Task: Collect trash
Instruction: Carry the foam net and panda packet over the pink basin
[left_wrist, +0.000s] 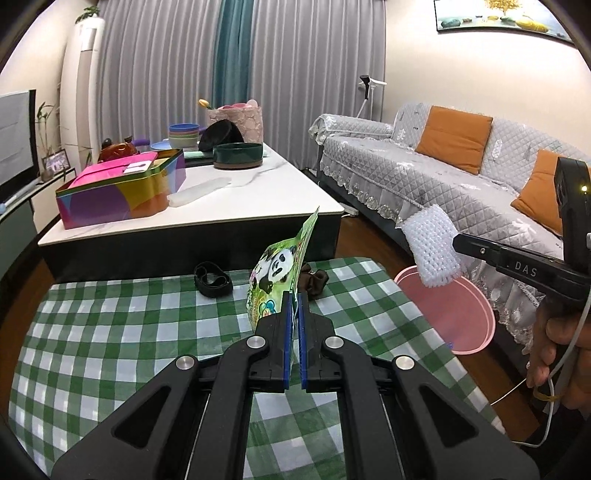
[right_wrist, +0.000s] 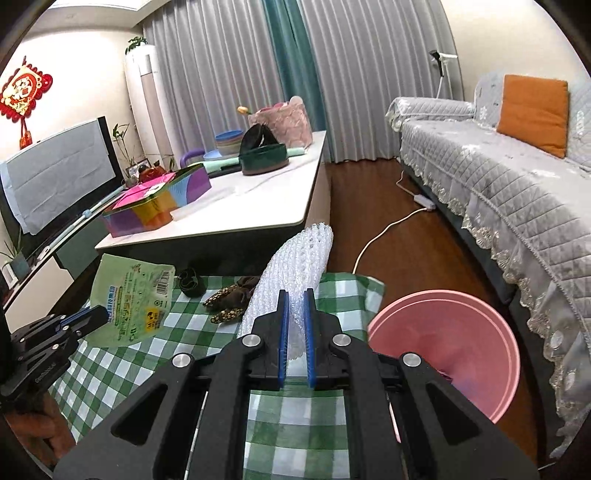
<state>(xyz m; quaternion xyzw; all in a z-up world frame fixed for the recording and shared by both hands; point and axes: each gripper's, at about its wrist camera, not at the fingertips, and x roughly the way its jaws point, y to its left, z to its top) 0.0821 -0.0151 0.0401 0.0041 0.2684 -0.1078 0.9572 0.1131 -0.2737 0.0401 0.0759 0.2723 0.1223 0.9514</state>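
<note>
My left gripper (left_wrist: 294, 295) is shut on a green panda snack wrapper (left_wrist: 280, 273) and holds it upright above the green checked cloth (left_wrist: 110, 332); the wrapper also shows in the right wrist view (right_wrist: 133, 295), with the left gripper (right_wrist: 99, 314) beside it. My right gripper (right_wrist: 295, 293) is shut on a white foam net sleeve (right_wrist: 299, 258); in the left wrist view the sleeve (left_wrist: 432, 251) hangs above the pink bin (left_wrist: 461, 314), held by the right gripper (left_wrist: 458, 242). The pink bin (right_wrist: 461, 332) stands on the floor right of the cloth.
A black band (left_wrist: 212, 278) and a brown patterned scrunchie (right_wrist: 231, 295) lie on the cloth's far edge. Behind is a white-topped coffee table (left_wrist: 258, 199) with a colourful tin (left_wrist: 122, 188) and bowls. A grey sofa (left_wrist: 443, 177) is at the right; a cable (right_wrist: 384, 229) runs on the floor.
</note>
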